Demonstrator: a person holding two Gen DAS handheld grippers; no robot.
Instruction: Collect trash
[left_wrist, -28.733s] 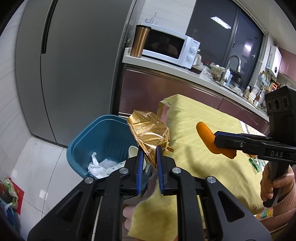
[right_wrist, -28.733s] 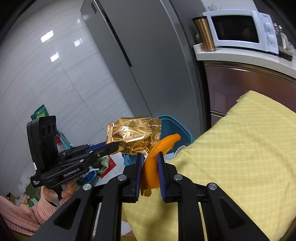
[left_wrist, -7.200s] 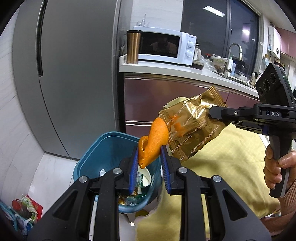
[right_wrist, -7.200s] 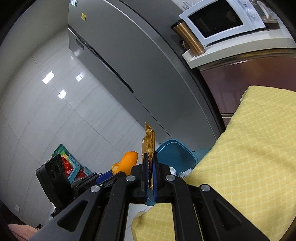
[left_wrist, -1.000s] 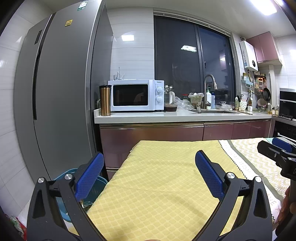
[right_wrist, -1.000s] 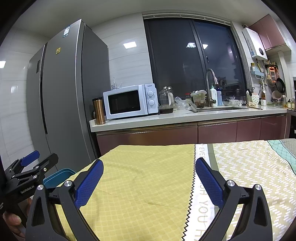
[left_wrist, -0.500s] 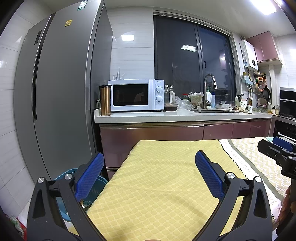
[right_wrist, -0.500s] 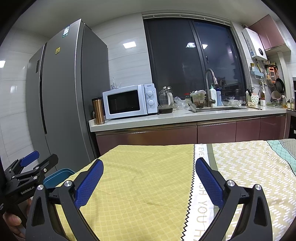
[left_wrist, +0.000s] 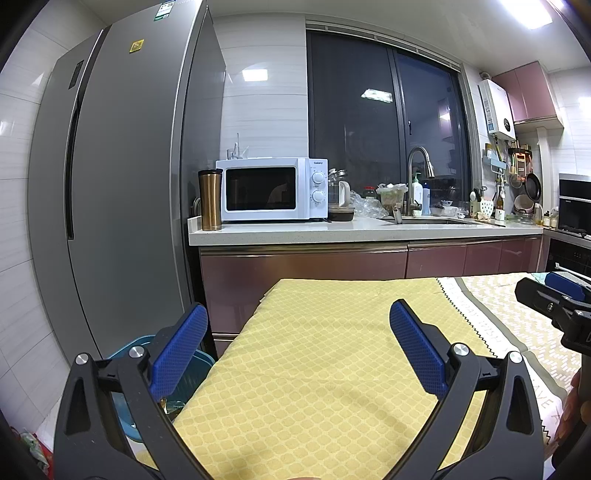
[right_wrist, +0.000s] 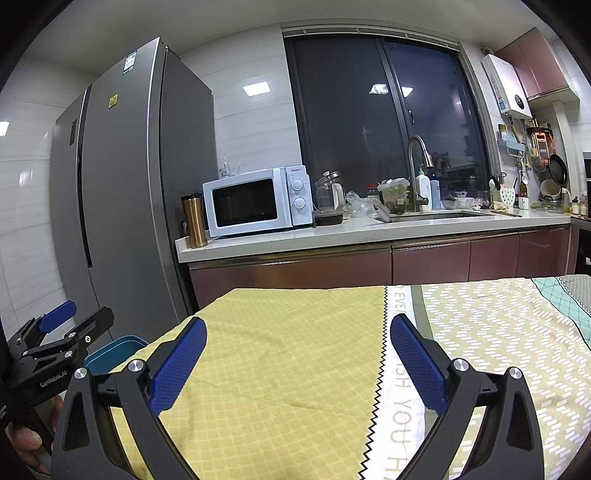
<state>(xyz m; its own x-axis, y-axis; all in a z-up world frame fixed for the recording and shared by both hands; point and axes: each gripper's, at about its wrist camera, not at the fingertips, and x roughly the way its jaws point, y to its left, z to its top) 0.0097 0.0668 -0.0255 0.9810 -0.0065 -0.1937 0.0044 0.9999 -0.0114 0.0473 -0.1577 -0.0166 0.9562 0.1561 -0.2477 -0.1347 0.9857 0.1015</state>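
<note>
My left gripper (left_wrist: 297, 350) is wide open over the yellow tablecloth (left_wrist: 332, 354), with nothing between its blue pads (left_wrist: 177, 350). My right gripper (right_wrist: 295, 358) is also wide open and empty above the same cloth (right_wrist: 288, 343). A blue trash bin (left_wrist: 127, 369) stands on the floor at the table's left end, partly hidden behind my left finger; some wrappers show inside it. In the right wrist view the bin's rim (right_wrist: 110, 350) peeks out beside the other gripper (right_wrist: 55, 339). No trash lies on the visible cloth.
A grey fridge (left_wrist: 122, 206) stands left. Behind the table runs a counter (left_wrist: 351, 229) with a white microwave (left_wrist: 271, 188), a copper tumbler (left_wrist: 209, 199) and a sink tap (left_wrist: 419, 173). A patterned cloth (right_wrist: 498, 332) covers the table's right part.
Since a second ago almost nothing has moved; both grippers stay open and still. Earlier, the orange peel and the gold wrapper were in the grippers near the bin; now both are empty.
</note>
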